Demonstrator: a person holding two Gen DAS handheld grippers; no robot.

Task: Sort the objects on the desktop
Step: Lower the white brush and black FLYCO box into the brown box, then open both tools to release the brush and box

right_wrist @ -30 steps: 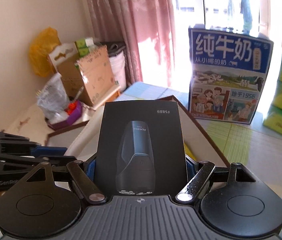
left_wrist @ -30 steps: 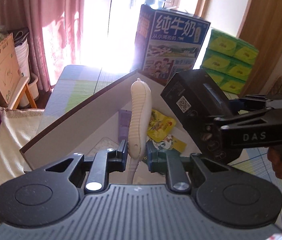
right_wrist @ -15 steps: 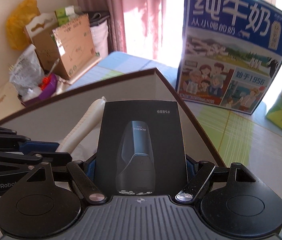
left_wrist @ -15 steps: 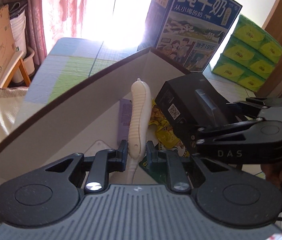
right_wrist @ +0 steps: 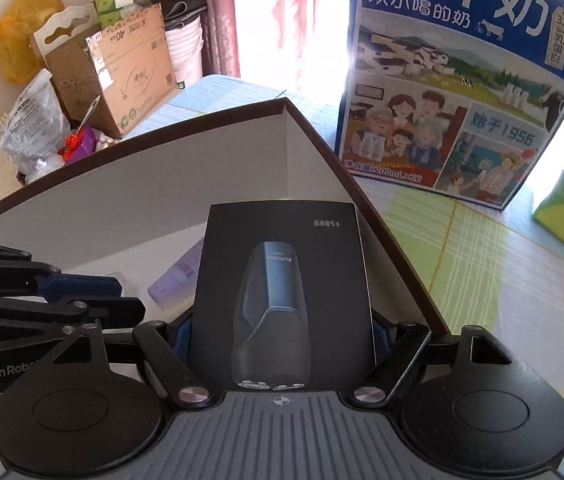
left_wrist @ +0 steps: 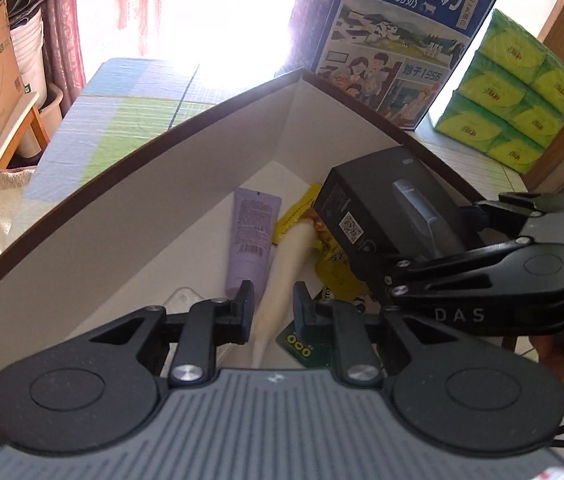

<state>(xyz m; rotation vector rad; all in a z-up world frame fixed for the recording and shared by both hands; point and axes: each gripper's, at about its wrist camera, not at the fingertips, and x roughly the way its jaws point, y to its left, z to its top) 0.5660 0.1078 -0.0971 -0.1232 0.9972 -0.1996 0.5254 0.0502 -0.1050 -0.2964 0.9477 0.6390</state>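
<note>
Left wrist view: your cream handle (left_wrist: 282, 276), pinched tight in the left gripper (left_wrist: 273, 312), points lengthwise down into the storage box (left_wrist: 185, 184); your right gripper (right_wrist: 282, 330) clamps the black carton (right_wrist: 286, 280) wide, alongside.

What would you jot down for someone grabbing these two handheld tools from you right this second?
Left gripper: fingers shut on the cream ribbed handle, its tip down inside the white box.
Right gripper: fingers clamped on the black shaver box, held over the white box.
Already in: purple tube, yellow packets, a green card.
Left: release both items into the box.
</note>
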